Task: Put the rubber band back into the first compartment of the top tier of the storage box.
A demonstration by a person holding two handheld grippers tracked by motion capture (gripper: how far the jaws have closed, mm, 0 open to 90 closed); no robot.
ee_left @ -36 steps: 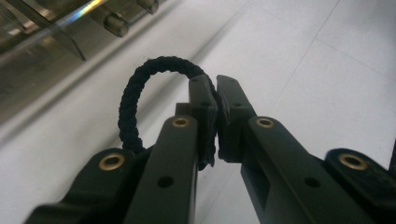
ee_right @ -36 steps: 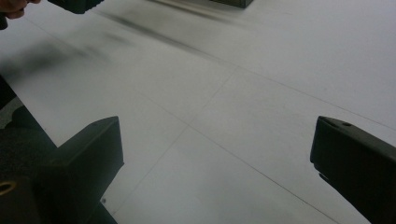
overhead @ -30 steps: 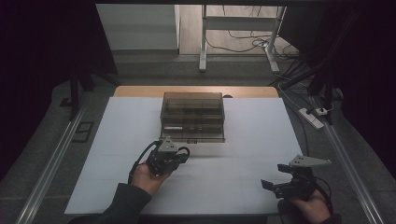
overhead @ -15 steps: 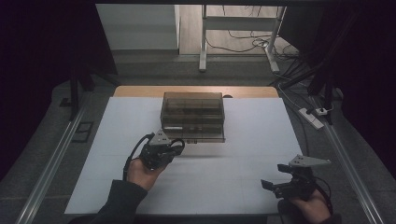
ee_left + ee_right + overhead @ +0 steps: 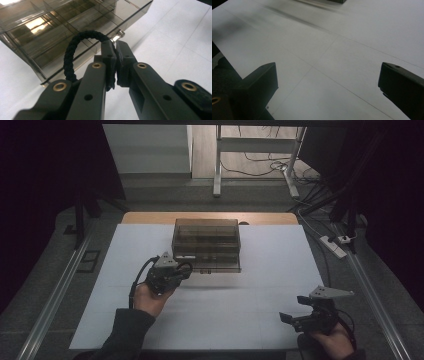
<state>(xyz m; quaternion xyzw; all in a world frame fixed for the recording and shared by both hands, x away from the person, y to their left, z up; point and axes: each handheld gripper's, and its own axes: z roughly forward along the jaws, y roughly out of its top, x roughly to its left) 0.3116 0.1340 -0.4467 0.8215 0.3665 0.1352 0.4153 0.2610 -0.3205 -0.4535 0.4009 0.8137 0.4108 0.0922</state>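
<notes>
between left tool [image 5: 116, 51] pads: braided cord [image 5: 72, 47] pinched.

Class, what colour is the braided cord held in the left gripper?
Black braided cord, clearest in the left gripper view.

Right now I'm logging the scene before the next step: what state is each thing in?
Left gripper: shut on the black braided cord, which arches up in a loop.
Right gripper: open, nothing between its jaws.
Smoky clear drawer box: upright on the white tabletop, drawers look closed.
</notes>
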